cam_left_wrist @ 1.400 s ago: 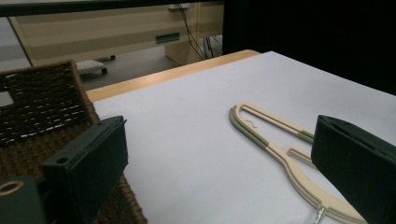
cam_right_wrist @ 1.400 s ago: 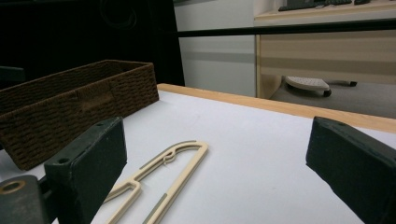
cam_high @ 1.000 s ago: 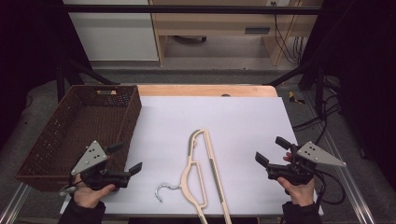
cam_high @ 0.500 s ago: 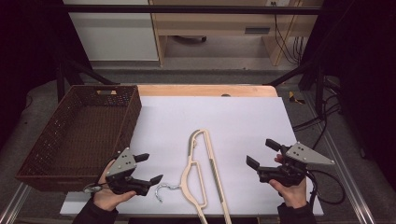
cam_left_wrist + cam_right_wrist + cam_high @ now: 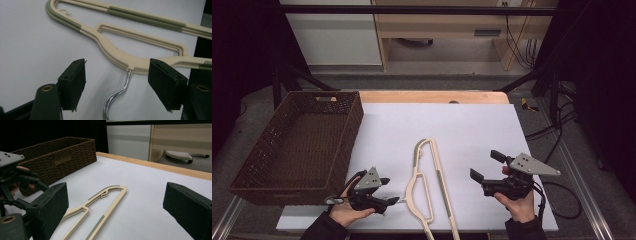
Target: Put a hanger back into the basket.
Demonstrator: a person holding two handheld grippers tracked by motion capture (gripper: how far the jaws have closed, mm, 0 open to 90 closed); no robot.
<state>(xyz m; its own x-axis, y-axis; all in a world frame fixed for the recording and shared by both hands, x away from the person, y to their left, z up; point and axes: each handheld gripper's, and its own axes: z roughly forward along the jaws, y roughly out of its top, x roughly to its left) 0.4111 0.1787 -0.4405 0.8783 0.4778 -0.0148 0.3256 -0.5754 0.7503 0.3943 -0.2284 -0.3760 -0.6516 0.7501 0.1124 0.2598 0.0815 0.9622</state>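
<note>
No readable writing anywhere. The white surface (image 5: 472, 130) is sitting in a dark room, with a brown basket (image 5: 302, 145) along its left edge. The cream hanger (image 5: 429, 190) is lying near the front edge. The left claw (image 5: 388, 192) is closing around its metal hook (image 5: 117, 98), not touching yet. The right claw (image 5: 486, 165) is hanging wide open, empty.

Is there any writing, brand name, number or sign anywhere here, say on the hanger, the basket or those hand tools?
None can be read.
Hanger: a small raised mark near one end, too small to read.
Basket: plain weave, no label.
Left gripper and right gripper: no lettering visible.
Cabinet front behind the table: a small dark plate, blurred.
</note>
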